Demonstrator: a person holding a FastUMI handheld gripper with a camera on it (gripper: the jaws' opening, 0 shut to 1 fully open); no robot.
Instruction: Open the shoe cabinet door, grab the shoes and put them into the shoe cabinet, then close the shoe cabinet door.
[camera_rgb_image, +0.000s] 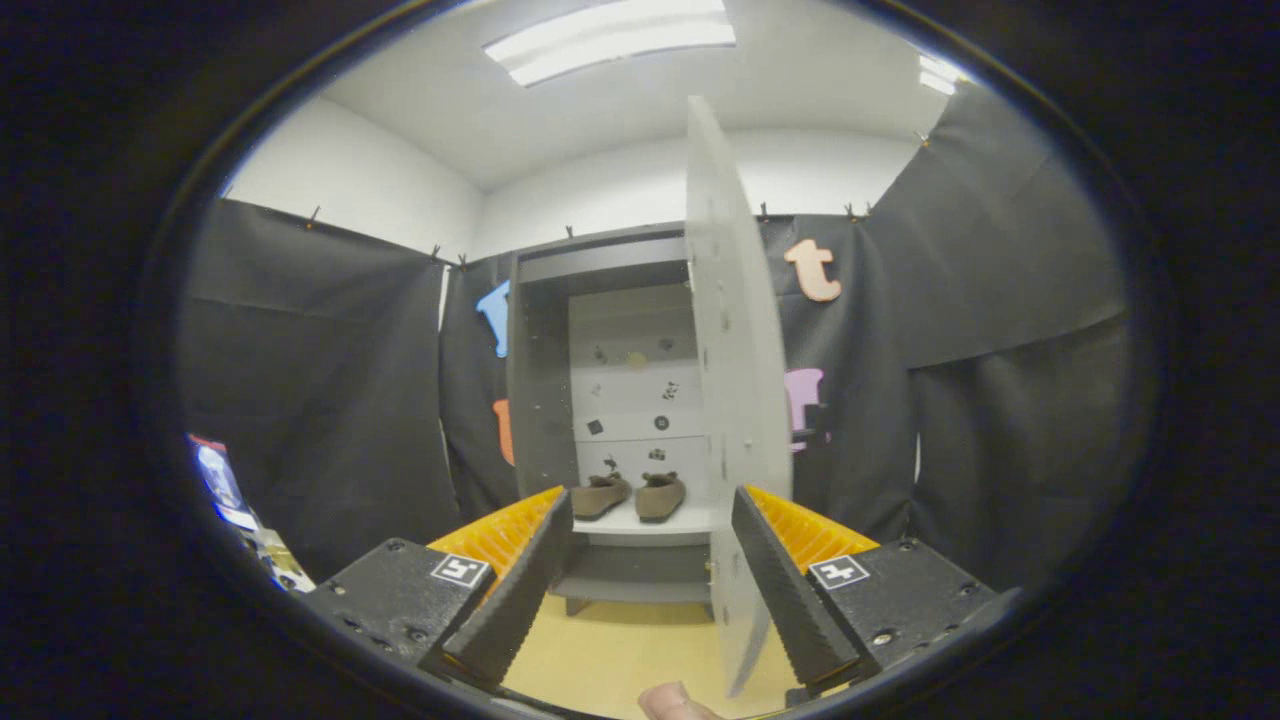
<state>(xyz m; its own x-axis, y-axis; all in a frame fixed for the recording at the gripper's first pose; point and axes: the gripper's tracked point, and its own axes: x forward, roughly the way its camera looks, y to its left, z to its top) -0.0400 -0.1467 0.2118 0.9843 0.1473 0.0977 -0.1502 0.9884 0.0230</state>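
The grey shoe cabinet (545, 380) stands against the back wall with its white door (735, 400) swung wide open toward me, edge-on. A pair of brown shoes (630, 495) sits side by side on a white shelf (660, 522) inside. My gripper (650, 560) is open, with nothing between its black ridged fingers (520, 590). The door's lower edge hangs just inside the right finger (785, 590), near its inner face. The shoes lie beyond the fingertips.
A yellowish wooden floor (620, 650) runs from under the fingers to the cabinet's foot. Black cloth walls close in on both sides. A fingertip (675, 702) of the person holding the gripper shows at the bottom. Some colourful packaging (225, 495) lies at the far left.
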